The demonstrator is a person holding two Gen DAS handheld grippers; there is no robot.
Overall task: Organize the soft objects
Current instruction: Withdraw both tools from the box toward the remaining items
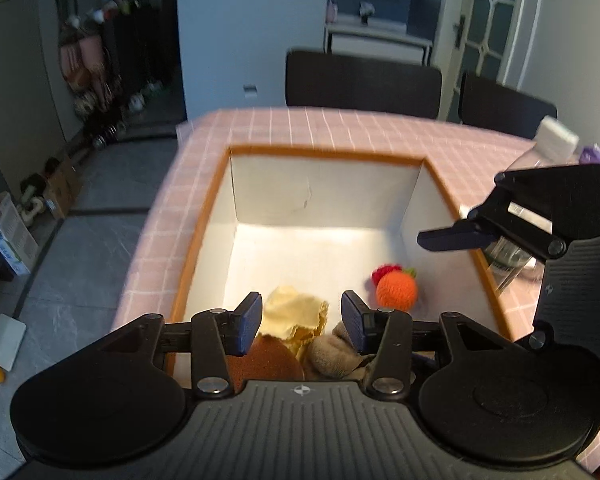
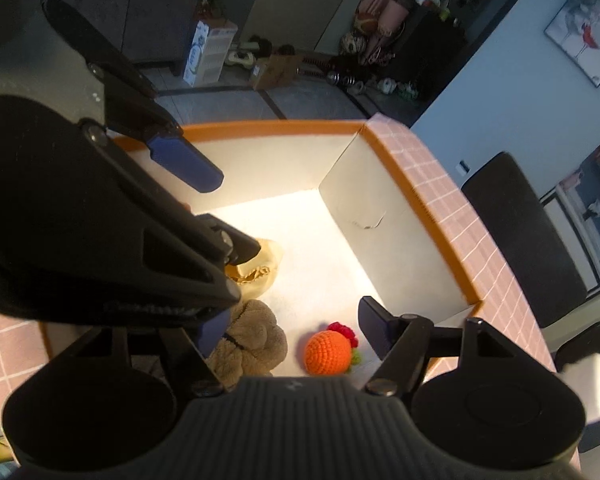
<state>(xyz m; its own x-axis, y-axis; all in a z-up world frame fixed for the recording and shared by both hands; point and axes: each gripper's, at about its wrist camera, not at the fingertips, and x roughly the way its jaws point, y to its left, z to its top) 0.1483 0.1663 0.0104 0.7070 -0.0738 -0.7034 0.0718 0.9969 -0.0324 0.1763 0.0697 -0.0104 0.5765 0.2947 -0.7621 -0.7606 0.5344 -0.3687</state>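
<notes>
The left hand-held gripper (image 1: 300, 322) hung over the near edge of the box (image 1: 324, 151), its jaws roughly half open with nothing between them; the soft things lay below the blue pads, not touched by them. The right hand-held gripper (image 2: 290, 326) hung beside it, jaws wider apart and likewise empty. Both pointing down into the box with nothing held suggested the pieces had been let go there, since the box seemed meant to collect them.

Nearest lay a brown round pad (image 1: 270, 360), partly hidden by the left gripper's body, and just right of it a beige plush piece (image 2: 250, 338), lumpy and fleecy. Just beyond these sat a pale yellow cloth (image 1: 294, 312), crumpled with folded edges. Further right, a little apart, rested an orange crocheted ball (image 1: 396, 289) with a red tuft and a green bit. The far half of the white floor of the box was bare. The box stood on the pink checked tabletop (image 1: 340, 128).
</notes>
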